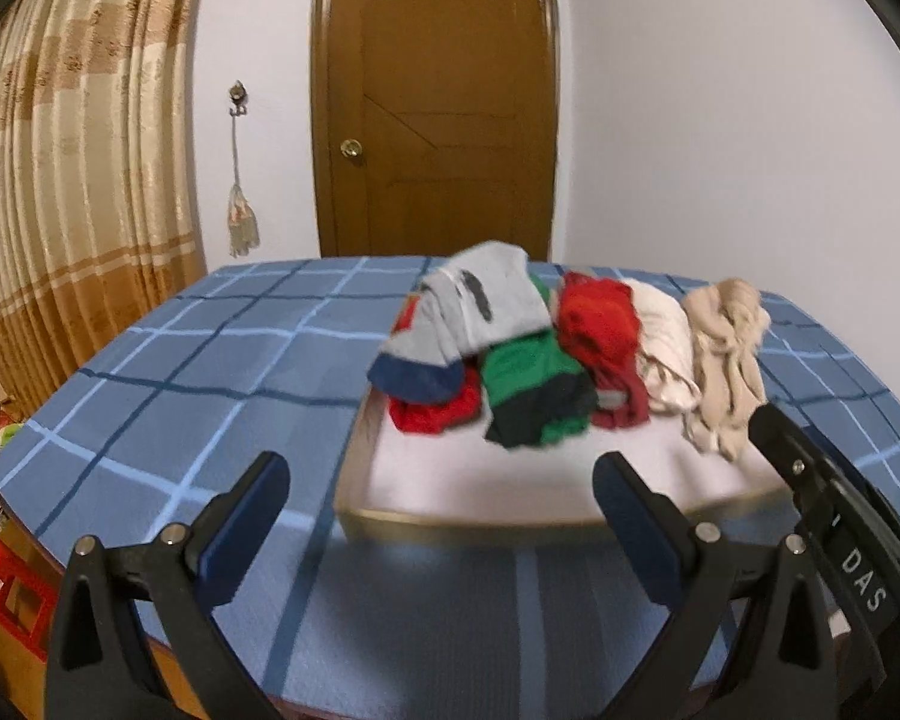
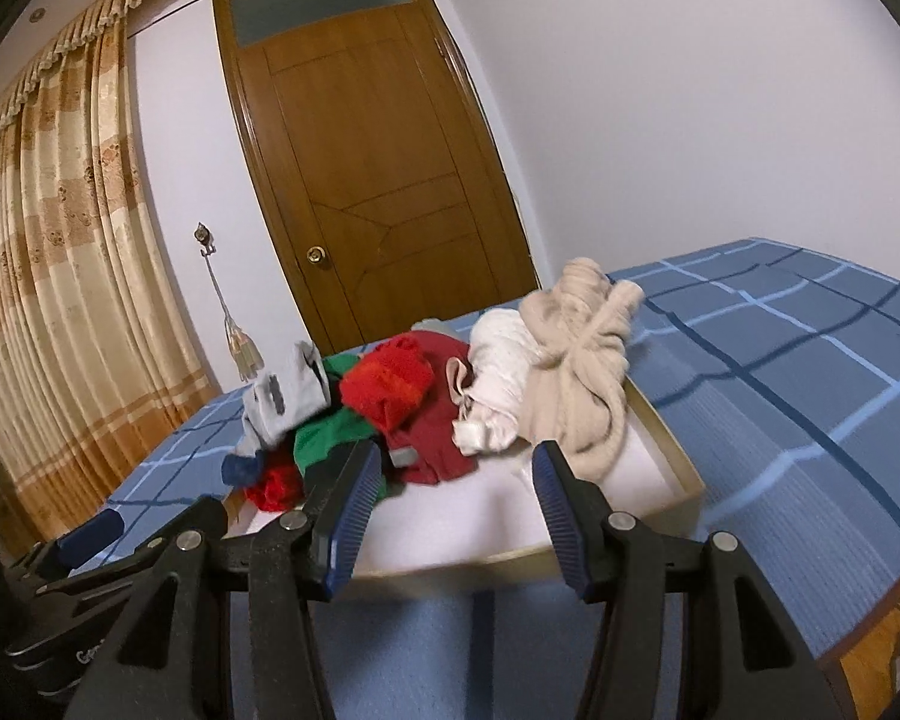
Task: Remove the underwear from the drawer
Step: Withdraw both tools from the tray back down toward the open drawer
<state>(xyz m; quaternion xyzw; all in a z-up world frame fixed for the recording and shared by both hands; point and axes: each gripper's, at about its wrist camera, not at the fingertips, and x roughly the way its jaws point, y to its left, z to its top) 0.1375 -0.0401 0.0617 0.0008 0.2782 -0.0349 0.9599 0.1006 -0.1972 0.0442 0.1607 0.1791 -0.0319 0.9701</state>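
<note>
both tongs, left (image 1: 441,489) and right (image 2: 453,480), gape wide, empty, before the drawer (image 1: 450,519) of underwear (image 1: 534,384).

Open drawer (image 1: 450,519), clothes pile (image 1: 546,354) at back

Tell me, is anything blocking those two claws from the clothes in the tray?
Nothing visible. Both the left gripper and right gripper hang open before the drawer, whose low front rim leaves the underwear pile exposed.
</note>
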